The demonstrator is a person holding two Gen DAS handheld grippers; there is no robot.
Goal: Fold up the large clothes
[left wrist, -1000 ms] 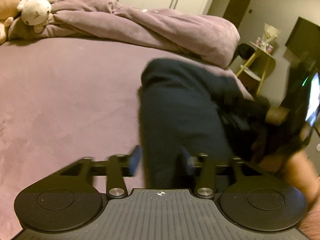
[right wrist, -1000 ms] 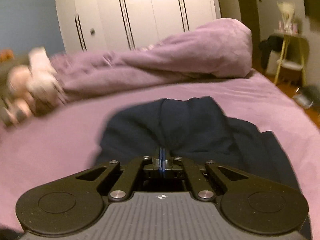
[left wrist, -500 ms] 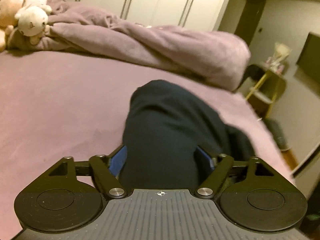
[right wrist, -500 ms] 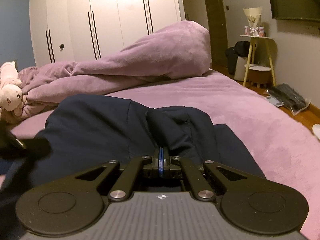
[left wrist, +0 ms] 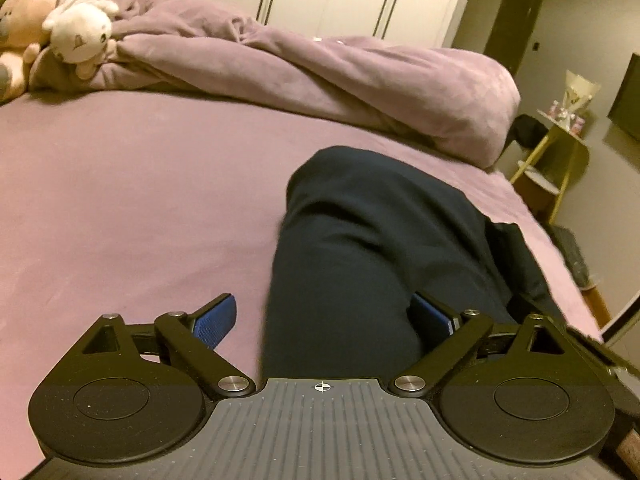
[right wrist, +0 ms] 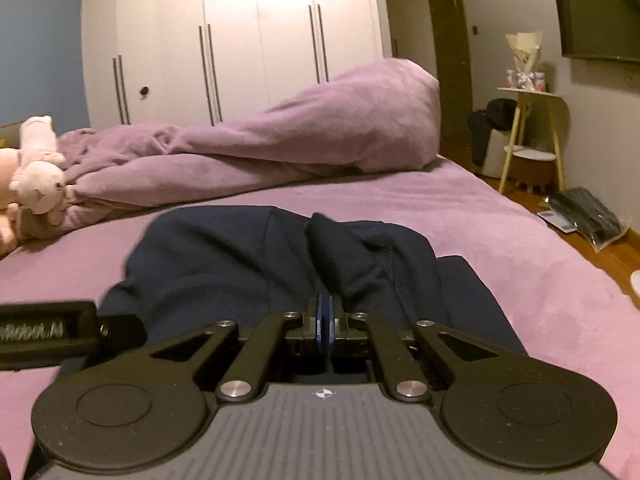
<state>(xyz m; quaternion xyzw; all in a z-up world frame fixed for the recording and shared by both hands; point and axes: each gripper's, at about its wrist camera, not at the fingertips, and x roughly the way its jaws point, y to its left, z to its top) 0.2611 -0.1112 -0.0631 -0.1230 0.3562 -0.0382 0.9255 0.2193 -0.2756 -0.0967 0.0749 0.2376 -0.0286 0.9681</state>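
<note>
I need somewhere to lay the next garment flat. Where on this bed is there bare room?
The widest free patch is the purple bedsheet left of the navy garment, bordered at the back by the bunched duvet and the stuffed toys. A narrower strip runs between garment and bed's right edge. The far side is crowded.

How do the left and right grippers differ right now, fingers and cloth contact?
The left gripper has its fingers spread wide and still opening; the right gripper has its fingers pressed together. The navy garment lies loose between the left fingers, with the left-hand pad clear of it; the right gripper pinches a raised ridge of the garment. Both point across the purple bed at the same garment.
</note>
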